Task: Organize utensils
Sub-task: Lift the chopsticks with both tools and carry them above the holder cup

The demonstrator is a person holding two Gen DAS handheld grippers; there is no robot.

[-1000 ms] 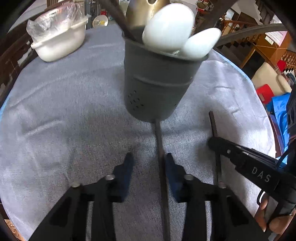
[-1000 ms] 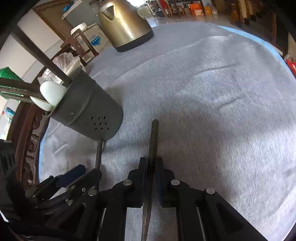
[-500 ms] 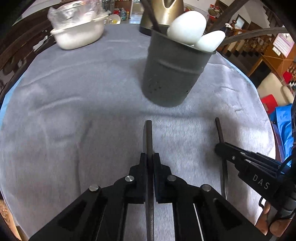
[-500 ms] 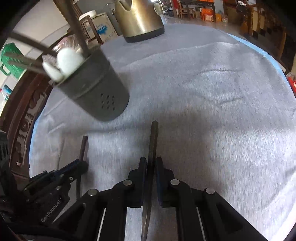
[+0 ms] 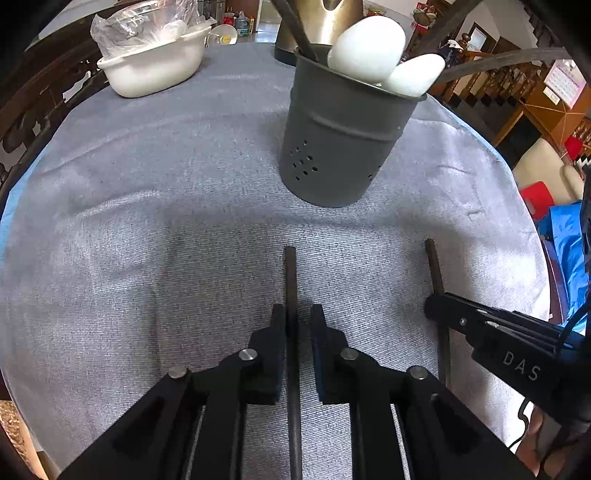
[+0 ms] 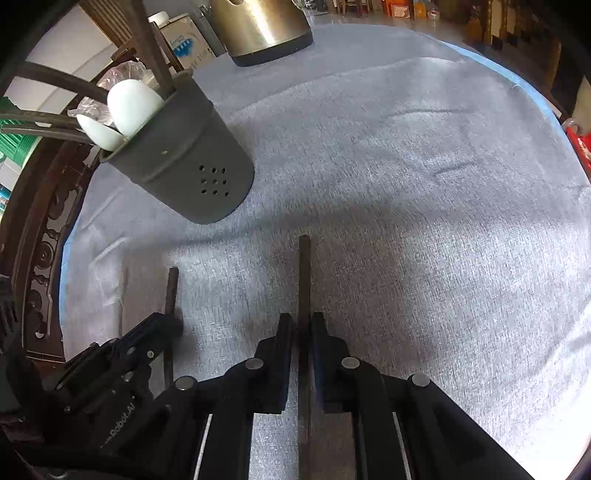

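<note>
Bright daylight, soft shadows on the tablecloth (image 5: pixel 184 229), fisheye-warped dark edges

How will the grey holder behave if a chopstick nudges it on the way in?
The holder is tall, narrows toward its base, and has spoons sticking out the top, so it probably tips easily. Standing on cloth, it likely slides little.

Matt grey woven cloth (image 5: pixel 155 229) covers the table, its ribbed weave slightly rumpled, and on it upper centre of the left wrist view stands a dull, matt grey metal-looking utensil holder (image 5: pixel 340 140) holding glossy, smooth white spoons (image 5: pixel 369 48). Upper left sits a smooth white glazed dish (image 5: pixel 155 70) under crinkled clear plastic film. Behind the holder gleams a brushed brass-coloured metal kettle (image 6: pixel 258 26); both grippers look matt black plastic with shiny metal pins, each over a dark, dull chopstick (image 5: pixel 290 280).
</note>
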